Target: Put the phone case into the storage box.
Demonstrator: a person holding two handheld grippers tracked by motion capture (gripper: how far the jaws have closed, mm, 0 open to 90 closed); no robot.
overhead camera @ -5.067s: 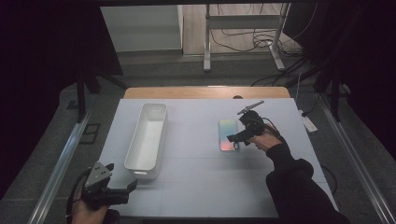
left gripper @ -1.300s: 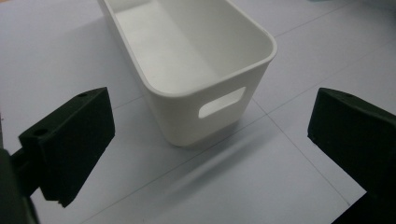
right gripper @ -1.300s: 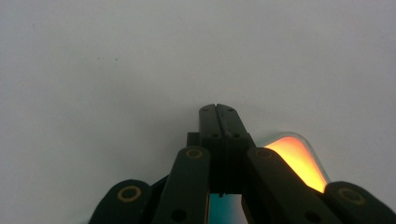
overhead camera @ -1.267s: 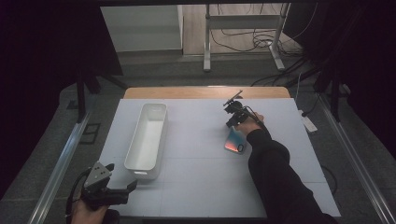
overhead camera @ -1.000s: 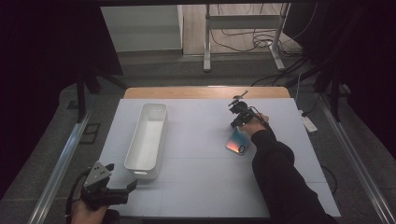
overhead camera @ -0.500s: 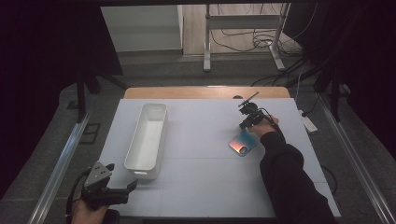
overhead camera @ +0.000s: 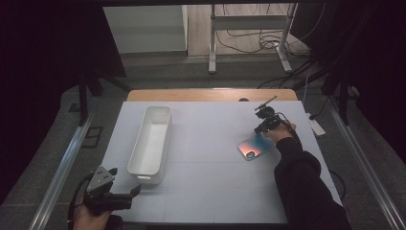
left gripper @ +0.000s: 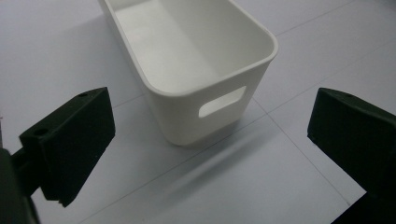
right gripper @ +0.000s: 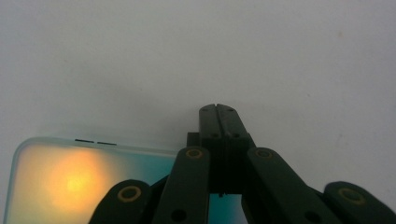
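Observation:
A flat, phone-like slab (overhead camera: 251, 147) with an orange and teal sheen lies on the white table (overhead camera: 210, 191) at the right. My right gripper (overhead camera: 259, 130) is over the slab's far right corner with its jaws pressed together. In the right gripper view the shut jaws (right gripper: 217, 109) reach past the edge of the slab (right gripper: 70, 182), and I see nothing between them. My left gripper (overhead camera: 135, 189) rests at the near left corner of the table, open. Its jaws (left gripper: 210, 144) point at the short end of a white bin (left gripper: 187, 116) without touching it.
The long white bin (overhead camera: 143, 139) stands empty, left of the table's middle. A wooden strip (overhead camera: 210, 95) runs along the table's far edge. Beyond it are metal stand legs and cables on the floor. A rail runs along each side of the table.
My right gripper has moved to the right, and the slab has slid to the right with it. The left gripper has kept still.

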